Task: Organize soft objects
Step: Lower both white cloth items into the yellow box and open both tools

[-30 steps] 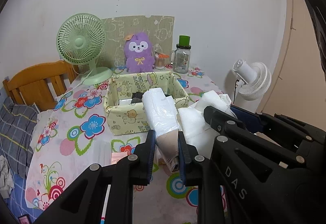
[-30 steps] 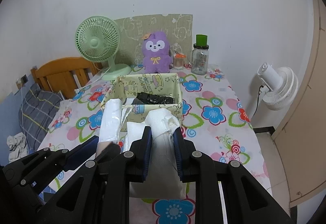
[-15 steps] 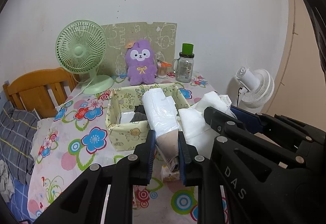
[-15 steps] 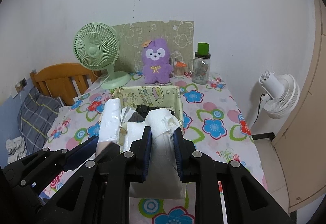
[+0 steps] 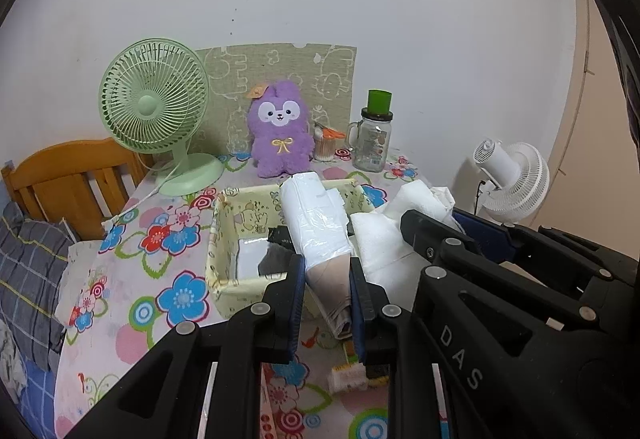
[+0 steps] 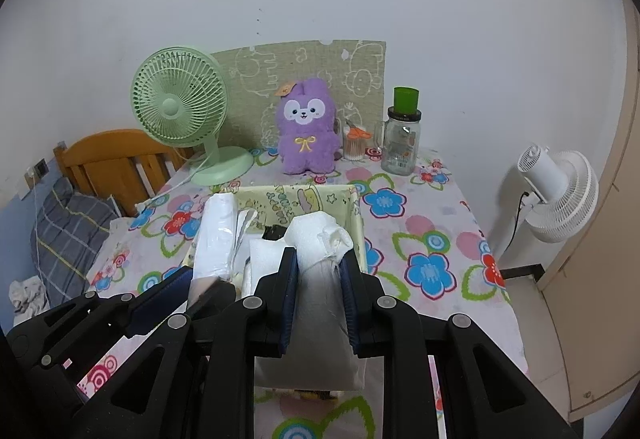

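Clamping mid-frame, left gripper pinches wrapped roll; right gripper squeezes white bundle. Both look light, squashy; hold centrally.

Behind my pale yellow cartoon-print basket sit a purple plush and mint-green fan. Under it lies the pink tablecloth with blue and red flowers.
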Demonstrator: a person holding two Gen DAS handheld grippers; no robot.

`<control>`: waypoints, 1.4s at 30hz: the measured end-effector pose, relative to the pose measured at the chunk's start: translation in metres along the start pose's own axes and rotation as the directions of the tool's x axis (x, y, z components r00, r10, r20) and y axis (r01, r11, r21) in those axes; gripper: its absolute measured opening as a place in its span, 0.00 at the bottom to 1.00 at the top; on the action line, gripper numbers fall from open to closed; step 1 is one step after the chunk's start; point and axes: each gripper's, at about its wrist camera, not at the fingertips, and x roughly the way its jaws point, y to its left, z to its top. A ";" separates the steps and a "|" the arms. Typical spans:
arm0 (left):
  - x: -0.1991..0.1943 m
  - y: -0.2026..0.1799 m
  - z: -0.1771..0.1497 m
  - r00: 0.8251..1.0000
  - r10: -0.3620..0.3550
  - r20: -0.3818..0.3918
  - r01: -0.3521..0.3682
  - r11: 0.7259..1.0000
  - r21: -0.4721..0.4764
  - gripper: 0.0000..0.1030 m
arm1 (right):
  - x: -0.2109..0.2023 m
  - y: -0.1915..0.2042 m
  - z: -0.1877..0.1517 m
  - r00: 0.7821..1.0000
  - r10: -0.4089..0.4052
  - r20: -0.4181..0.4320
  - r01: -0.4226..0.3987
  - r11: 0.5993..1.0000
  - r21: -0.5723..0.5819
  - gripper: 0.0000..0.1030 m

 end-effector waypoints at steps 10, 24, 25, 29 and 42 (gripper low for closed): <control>0.025 0.012 0.018 1.000 0.021 -0.002 -0.021 1.000 -0.002 0.18 | 0.030 0.003 0.019 1.000 0.007 -0.001 -0.007 1.000 -0.003 0.24; 0.066 0.024 0.040 1.000 0.016 -0.023 -0.016 1.000 0.009 0.18 | 0.071 0.001 0.040 1.000 -0.005 -0.011 0.005 1.000 0.008 0.24; 0.069 0.024 0.041 1.000 0.017 -0.024 -0.017 1.000 0.011 0.19 | 0.076 0.000 0.042 1.000 -0.002 -0.011 0.002 1.000 0.012 0.24; 0.082 0.027 0.048 0.999 0.022 -0.027 -0.022 1.000 0.013 0.19 | 0.091 -0.002 0.047 1.000 0.002 -0.024 -0.001 1.000 0.031 0.24; 0.125 0.040 0.050 0.996 0.012 -0.092 -0.013 1.000 -0.012 0.36 | 0.137 -0.004 0.050 0.995 0.009 -0.100 -0.005 0.999 0.043 0.32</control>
